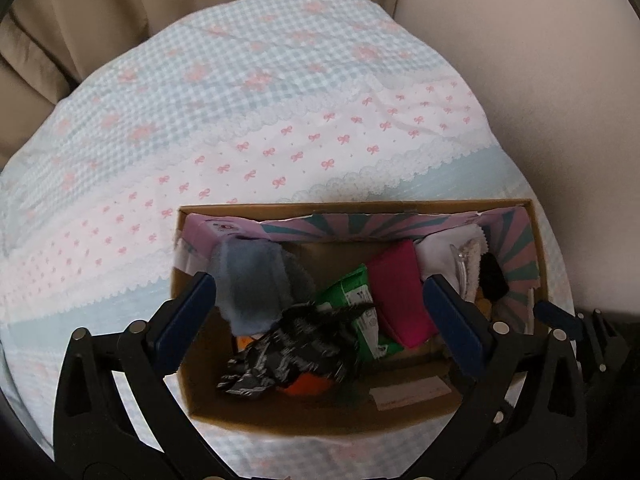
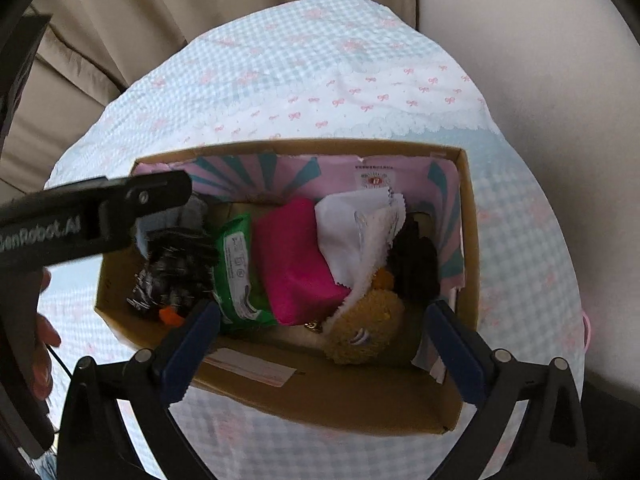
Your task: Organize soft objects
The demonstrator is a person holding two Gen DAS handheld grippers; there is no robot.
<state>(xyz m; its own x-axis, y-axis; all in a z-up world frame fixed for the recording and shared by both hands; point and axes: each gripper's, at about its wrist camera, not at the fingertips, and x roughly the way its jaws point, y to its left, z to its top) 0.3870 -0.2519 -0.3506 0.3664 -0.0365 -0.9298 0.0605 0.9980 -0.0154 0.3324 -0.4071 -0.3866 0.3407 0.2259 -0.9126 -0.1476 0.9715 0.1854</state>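
An open cardboard box (image 1: 536, 240) (image 2: 470, 216) sits on a bed and holds soft things. Inside are a blue-grey cloth (image 1: 250, 280), a black-and-white patterned fabric (image 1: 292, 348) (image 2: 172, 264), a green wipes pack (image 1: 354, 292) (image 2: 236, 276), a magenta cloth (image 1: 400, 292) (image 2: 296, 260), a white cloth (image 2: 344, 232), a black item (image 2: 416, 264) and a tan plush toy (image 2: 368, 328). My left gripper (image 1: 320, 324) is open above the box, over the patterned fabric. My right gripper (image 2: 324, 344) is open above the box's near side, over the plush.
The bed cover (image 1: 240, 120) (image 2: 320, 72) is blue gingham with pink bows. Beige curtains (image 1: 80, 20) hang behind it and a plain wall (image 1: 560, 60) stands at the right. The left gripper's body (image 2: 92, 208) crosses the right wrist view at left.
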